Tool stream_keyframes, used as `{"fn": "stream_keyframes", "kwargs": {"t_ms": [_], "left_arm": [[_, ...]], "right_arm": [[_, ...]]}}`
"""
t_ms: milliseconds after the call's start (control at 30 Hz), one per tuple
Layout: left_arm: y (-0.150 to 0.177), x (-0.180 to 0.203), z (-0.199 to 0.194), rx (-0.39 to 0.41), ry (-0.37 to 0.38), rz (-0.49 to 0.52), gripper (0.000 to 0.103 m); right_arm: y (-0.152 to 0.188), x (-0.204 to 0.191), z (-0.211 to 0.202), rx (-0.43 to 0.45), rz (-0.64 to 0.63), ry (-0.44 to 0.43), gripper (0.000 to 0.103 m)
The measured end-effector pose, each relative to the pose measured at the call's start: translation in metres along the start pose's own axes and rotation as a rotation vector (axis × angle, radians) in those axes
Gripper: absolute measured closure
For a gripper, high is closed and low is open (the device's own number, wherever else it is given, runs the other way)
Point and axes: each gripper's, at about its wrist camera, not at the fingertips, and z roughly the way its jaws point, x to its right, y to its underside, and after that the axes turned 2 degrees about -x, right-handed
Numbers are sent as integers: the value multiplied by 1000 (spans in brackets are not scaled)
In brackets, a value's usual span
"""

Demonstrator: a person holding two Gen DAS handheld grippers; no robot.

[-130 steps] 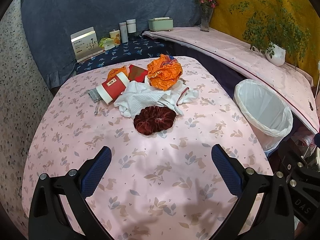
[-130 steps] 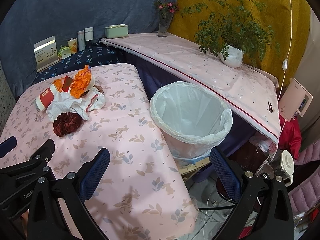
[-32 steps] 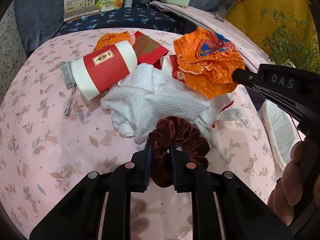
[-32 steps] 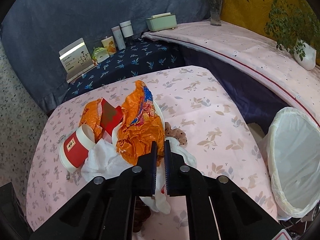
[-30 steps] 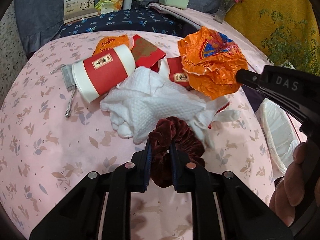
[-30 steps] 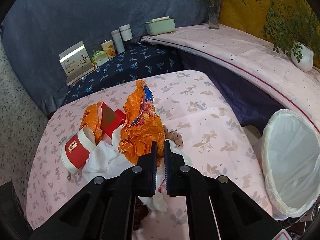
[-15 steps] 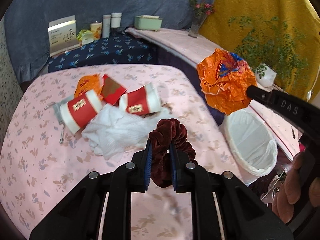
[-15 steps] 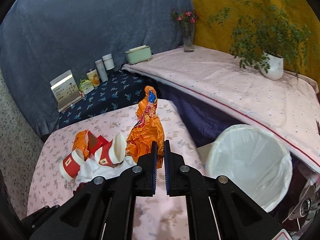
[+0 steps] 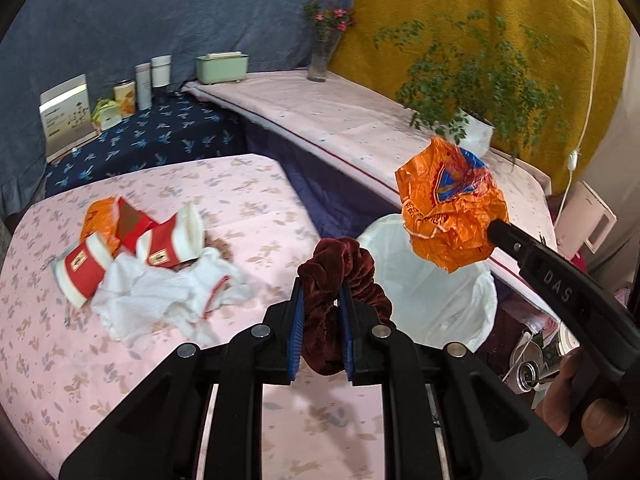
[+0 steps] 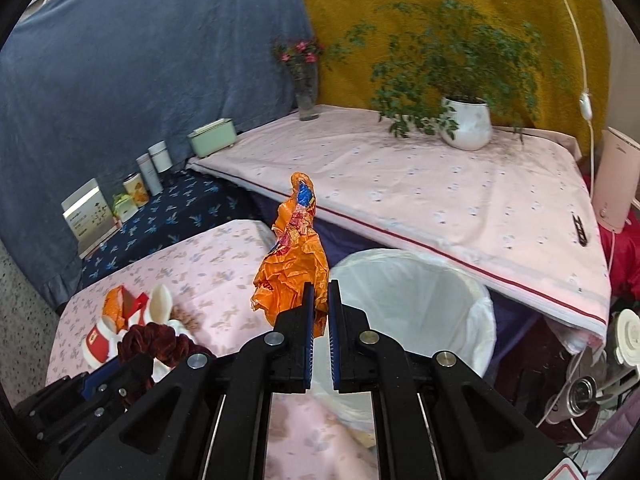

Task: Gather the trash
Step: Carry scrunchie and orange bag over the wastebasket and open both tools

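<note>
The table (image 9: 168,360), under a pink cloth with a leaf print, took up most of the left wrist view. Just beside its right edge stood the bin (image 10: 416,304), lined with a white bag, its mouth open to the cameras. Behind the bin ran a long pink shelf (image 10: 440,200) with a plant (image 10: 466,122) in a white pot and a vase (image 10: 306,88) of flowers.

A pile of trash lay on the left part of the table. A white towel (image 9: 160,296) was spread out flat, and two red cups (image 9: 124,252) lay on their sides against its far edge. An orange wrapper (image 9: 96,220) sat behind the cups. Something small and brown was beside the right cup, but it was too blurred to name.

The left gripper (image 9: 322,328) was clenched on a dark red scrunchie (image 9: 344,276), which bulged out above the blue pads and was held in the air over the right edge of the table, near the bin. The right gripper (image 10: 320,320) was clamped on a crumpled orange bag (image 10: 294,272). In the left wrist view this bag (image 9: 448,212) hung at the tip of the right gripper, in front of the bin rim. A hand (image 9: 576,392) showed at the lower right, around the handle of that gripper.
</note>
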Motion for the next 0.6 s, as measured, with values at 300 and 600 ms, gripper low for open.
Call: {"fn": "stream_keyframes", "kwargs": {"t_ms": [300,600], "left_arm": [[-7,51,25,-7,45,55,87],[-12,82,51,-18,64,100,87]], "right_arm": [[9,56,8,-19,64,55,96],[20,90,26,-55,113,70,96]]}}
